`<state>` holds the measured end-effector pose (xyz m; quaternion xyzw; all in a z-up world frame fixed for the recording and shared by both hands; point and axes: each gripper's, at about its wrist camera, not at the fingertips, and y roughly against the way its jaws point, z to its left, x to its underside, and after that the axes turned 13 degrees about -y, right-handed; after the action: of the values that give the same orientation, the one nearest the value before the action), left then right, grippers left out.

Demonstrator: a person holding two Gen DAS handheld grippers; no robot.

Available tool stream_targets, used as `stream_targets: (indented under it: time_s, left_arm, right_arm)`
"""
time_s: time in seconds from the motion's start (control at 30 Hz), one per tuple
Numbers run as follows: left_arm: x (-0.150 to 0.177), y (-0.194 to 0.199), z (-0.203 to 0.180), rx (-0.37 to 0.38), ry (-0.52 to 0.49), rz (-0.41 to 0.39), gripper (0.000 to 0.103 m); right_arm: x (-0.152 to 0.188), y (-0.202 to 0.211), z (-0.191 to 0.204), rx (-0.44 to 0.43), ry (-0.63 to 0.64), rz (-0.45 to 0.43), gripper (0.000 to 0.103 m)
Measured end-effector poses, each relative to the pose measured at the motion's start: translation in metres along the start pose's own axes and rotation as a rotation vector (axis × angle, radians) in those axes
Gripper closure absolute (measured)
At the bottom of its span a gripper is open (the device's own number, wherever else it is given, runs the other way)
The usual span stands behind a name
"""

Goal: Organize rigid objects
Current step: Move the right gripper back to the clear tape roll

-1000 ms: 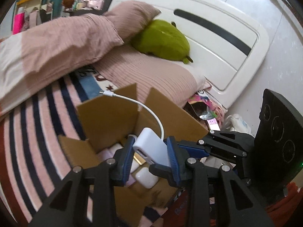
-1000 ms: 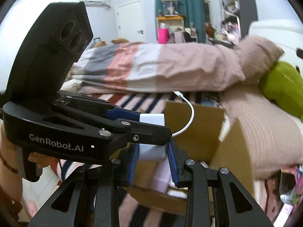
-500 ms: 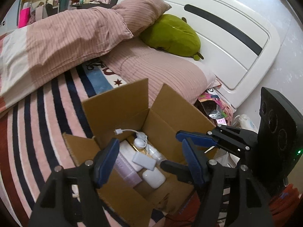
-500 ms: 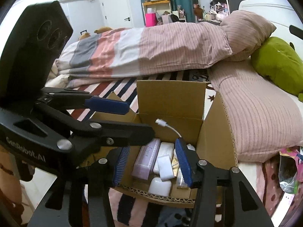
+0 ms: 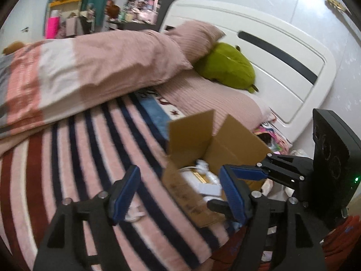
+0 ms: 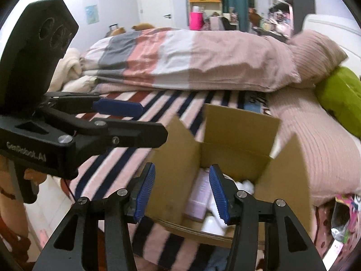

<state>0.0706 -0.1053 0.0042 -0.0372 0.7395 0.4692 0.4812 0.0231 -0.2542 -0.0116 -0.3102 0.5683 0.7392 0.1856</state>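
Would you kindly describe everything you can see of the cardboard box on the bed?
The cardboard box is plain brown corrugated board, open at the top with its flaps standing up. It sits upright on the striped blanket, near the bed's edge and beside a pink ribbed pillow. Inside lie several small white items and a pale pink box. Neither gripper touches it.

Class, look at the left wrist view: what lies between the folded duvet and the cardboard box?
In the left wrist view, only striped blanket lies between the folded duvet and the cardboard box; nothing rests on that stretch.
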Motion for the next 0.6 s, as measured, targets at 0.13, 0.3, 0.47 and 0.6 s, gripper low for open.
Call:
stream_targets:
  time_s: [0.13, 0.3, 0.47, 0.6]
  left_arm:
    - [0.026, 0.025, 0.033, -0.061, 0.046, -0.022, 0.031]
    - [0.065, 0.045, 0.069, -0.146, 0.095, -0.018, 0.031]
    - [0.102, 0.048, 0.091, -0.190, 0.126, -0.011, 0.030]
    - [0.129, 0.043, 0.105, -0.202, 0.152, 0.007, 0.030]
  right_arm:
    - [0.000, -0.018, 0.041, -0.034, 0.068, 0.026, 0.057]
    - [0.004, -0.051, 0.090, -0.086, 0.135, 0.078, 0.057]
    - [0.018, -0.094, 0.121, -0.122, 0.153, 0.159, 0.057]
    - [0.035, -0.128, 0.126, -0.067, 0.155, 0.205, 0.057]
